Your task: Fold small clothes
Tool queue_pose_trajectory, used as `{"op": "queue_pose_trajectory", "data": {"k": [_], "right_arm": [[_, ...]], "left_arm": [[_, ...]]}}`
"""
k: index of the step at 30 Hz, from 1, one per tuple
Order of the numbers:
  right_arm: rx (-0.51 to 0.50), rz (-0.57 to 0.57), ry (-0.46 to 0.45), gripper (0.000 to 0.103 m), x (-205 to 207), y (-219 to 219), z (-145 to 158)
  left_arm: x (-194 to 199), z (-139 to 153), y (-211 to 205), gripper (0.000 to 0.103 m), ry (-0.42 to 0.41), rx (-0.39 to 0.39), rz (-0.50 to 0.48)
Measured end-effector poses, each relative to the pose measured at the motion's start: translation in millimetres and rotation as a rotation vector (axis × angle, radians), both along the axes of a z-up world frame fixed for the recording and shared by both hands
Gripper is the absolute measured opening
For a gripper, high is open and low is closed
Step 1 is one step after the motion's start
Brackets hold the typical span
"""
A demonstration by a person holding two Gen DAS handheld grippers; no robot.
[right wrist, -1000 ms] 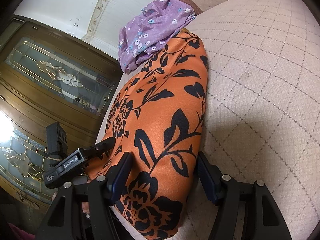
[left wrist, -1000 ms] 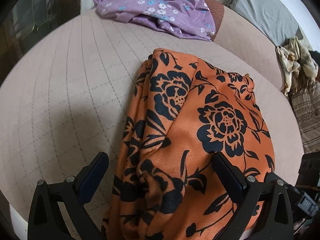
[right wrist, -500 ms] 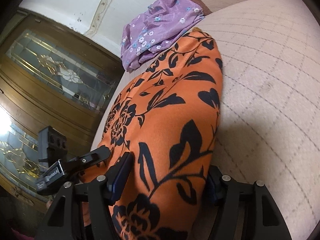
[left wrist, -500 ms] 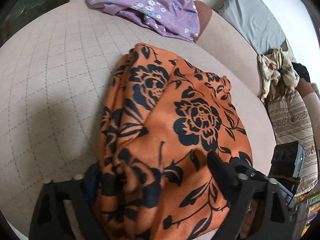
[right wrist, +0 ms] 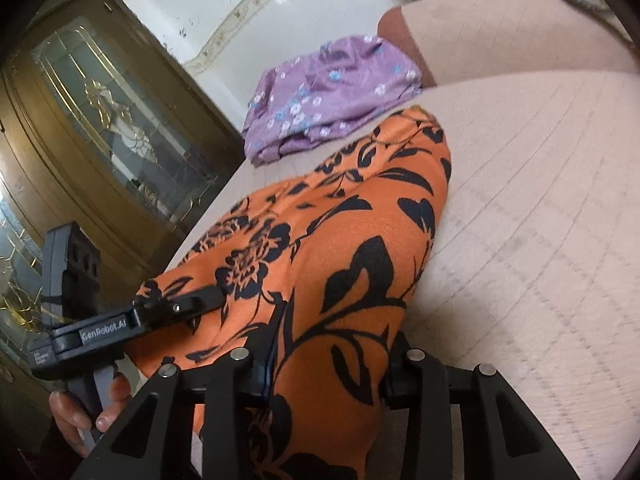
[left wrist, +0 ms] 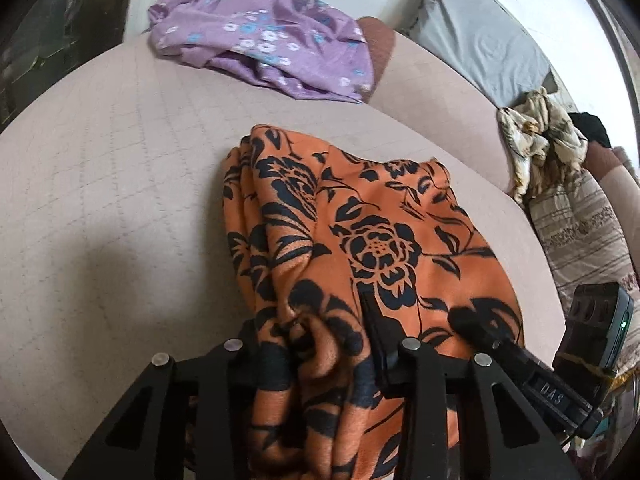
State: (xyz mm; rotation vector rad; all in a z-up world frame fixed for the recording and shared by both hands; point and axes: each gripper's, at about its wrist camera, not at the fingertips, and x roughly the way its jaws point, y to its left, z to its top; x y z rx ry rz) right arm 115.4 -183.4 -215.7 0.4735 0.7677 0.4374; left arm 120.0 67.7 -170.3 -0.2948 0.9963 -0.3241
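**Orange garment pinched at both near corners**

Orange floral garment [left wrist: 360, 248], printed with black flowers, fills the lower middle of both views, bunched into folds at its near end. In the left wrist view the left hand-held gripper [left wrist: 324, 356] at the bottom of the frame is closed narrowly on a gathered wad of that cloth, fabric spilling down between its black fingers [left wrist: 376, 336]. In the right wrist view the right hand-held gripper [right wrist: 332, 364], also at the bottom, clamps another bunch of the same garment [right wrist: 340, 264], the cloth squeezed tight between its jaws.

At the lower right of the left view the other gripper's black body lies on the cloth edge; at the lower left of the right view the left unit appears the same way, with the person's hand [right wrist: 80, 412] wrapped around its handle.

From the grippers the garment stretches away up the frame, lying on a beige quilted bed cover [left wrist: 100, 200]. Bare cover spreads wide to the left in the left view and to the right in the right view. The cover's near edge curves along the lower left of the left view.

Farther off, a crumpled purple flowered garment [left wrist: 264, 36] sits well apart from the orange one near the top of the frame. Beyond it, at upper right, lies a grey pillow [left wrist: 480, 32], with a cream patterned cloth [left wrist: 536, 140] heaped at the right edge. A wooden cabinet with leaded glass [right wrist: 100, 128] stands at the left of the right view.
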Motion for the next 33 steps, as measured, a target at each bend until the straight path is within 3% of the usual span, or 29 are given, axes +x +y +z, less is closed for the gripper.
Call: {"op": "queue_pose_trajectory", "data": {"k": [15, 21, 26, 28, 30, 33], "right_arm": [[-0.037, -0.164, -0.101, 0.038, -61.2, -95.6, 30.0], [-0.040, -0.177, -0.086, 0.038, -72.1, -117.7, 19.4], [-0.047, -0.152, -0.008, 0.039, -61.4, -118.4, -2.9], [-0.024, -0.154, 0.030, 0.043, -59.5, -124.0, -6.5], [0.009, -0.168, 0.088, 0.053, -57.7, -131.1, -8.8], [-0.006, -0.198, 0.122, 0.056, -61.6, -136.5, -2.0]], "left_arm": [[-21.6, 10.6, -99.8, 0.039, -0.092, -0.042, -0.196], [-28.5, 3.1, -129.7, 0.039, -0.113, 0.061, -0.225], [-31.3, -6.4, -131.9, 0.040, -0.096, 0.135, -0.224], [-33.4, -7.5, -133.2, 0.042, -0.102, 0.174, -0.232], [-35.9, -7.6, -133.7, 0.047, -0.110, 0.209, -0.236], [-42.9, -2.9, -131.8, 0.053, -0.136, 0.256, -0.240]]}}
